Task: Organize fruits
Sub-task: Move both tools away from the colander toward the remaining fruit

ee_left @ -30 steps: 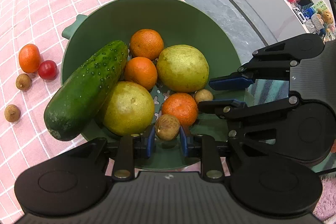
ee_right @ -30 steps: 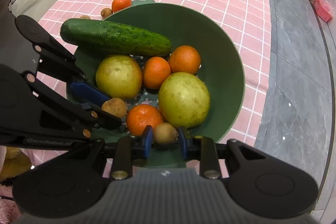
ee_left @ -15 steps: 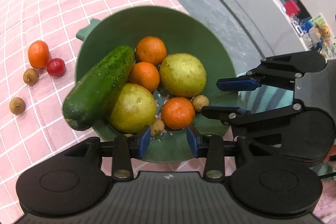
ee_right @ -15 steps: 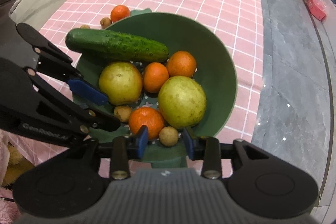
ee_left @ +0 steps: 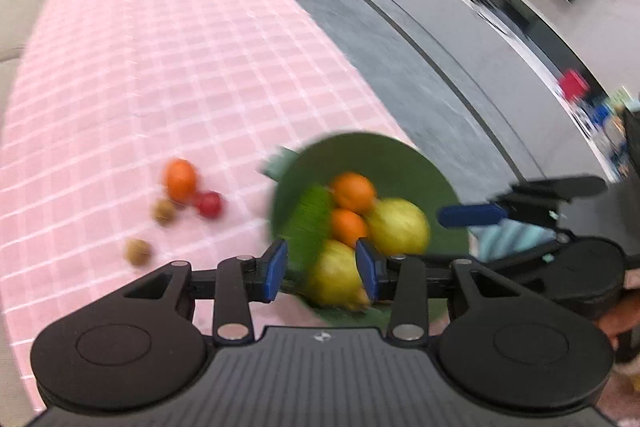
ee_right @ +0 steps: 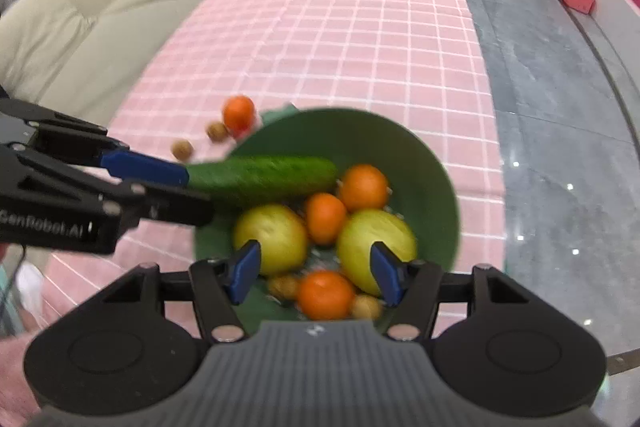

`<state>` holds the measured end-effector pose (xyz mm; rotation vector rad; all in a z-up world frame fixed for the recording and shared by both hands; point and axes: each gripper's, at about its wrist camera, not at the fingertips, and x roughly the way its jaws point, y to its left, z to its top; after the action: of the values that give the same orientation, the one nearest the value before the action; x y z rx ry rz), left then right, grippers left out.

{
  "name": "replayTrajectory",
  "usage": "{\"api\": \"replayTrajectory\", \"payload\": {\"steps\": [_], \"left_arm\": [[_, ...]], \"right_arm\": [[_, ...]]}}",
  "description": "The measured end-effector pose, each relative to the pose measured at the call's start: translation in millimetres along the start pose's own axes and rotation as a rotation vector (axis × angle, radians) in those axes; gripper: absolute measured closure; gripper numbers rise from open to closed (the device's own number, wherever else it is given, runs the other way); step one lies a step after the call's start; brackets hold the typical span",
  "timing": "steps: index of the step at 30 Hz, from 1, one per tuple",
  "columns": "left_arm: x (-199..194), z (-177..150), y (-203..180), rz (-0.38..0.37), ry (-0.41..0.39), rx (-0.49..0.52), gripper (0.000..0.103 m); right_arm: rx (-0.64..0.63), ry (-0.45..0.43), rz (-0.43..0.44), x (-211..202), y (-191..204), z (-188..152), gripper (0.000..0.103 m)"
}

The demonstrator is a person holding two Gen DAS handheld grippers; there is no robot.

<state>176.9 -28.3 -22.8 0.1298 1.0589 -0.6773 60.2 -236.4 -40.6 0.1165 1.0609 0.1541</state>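
Observation:
A green bowl (ee_right: 424, 163) on the pink checked cloth holds a cucumber (ee_right: 264, 175), two yellow-green pears (ee_right: 372, 239), three oranges (ee_right: 362, 187) and two small brown longans (ee_right: 366, 307). In the left wrist view the bowl (ee_left: 384, 159) is blurred. My left gripper (ee_left: 322, 269) is open and empty above the bowl's near rim. My right gripper (ee_right: 314, 271) is open and empty above the bowl. On the cloth left of the bowl lie an orange (ee_left: 180, 179), a cherry tomato (ee_left: 210, 203) and two longans (ee_left: 138, 251).
The pink cloth (ee_right: 340, 27) stretches far behind the bowl. A beige sofa (ee_right: 80, 19) with a yellow cushion runs along the left. Grey floor (ee_right: 552, 147) lies to the right of the table edge.
Both grippers let go of their longans into the bowl, opened wide and pulled up and back from it. The left wrist view has swung towards the loose fruit on the cloth.

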Motion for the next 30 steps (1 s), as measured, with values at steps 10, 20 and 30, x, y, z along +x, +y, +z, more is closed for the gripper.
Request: {"api": "replayTrajectory", "payload": {"steps": [10, 20, 30], "left_arm": [[-14.6, -4.7, 65.5, 0.169, -0.09, -0.155, 0.057], [1.0, -8.7, 92.2, 0.166, -0.092, -0.18, 0.059], [29.7, -8.9, 103.9, 0.16, -0.025, -0.056, 0.061]], "right_arm": [[-0.042, -0.065, 0.03, 11.6, 31.8, 26.8, 0.044], [-0.179, -0.104, 0.062, 32.5, 64.6, 61.8, 0.064], [-0.409, 0.039, 0.093, 86.7, 88.4, 96.4, 0.069]]}}
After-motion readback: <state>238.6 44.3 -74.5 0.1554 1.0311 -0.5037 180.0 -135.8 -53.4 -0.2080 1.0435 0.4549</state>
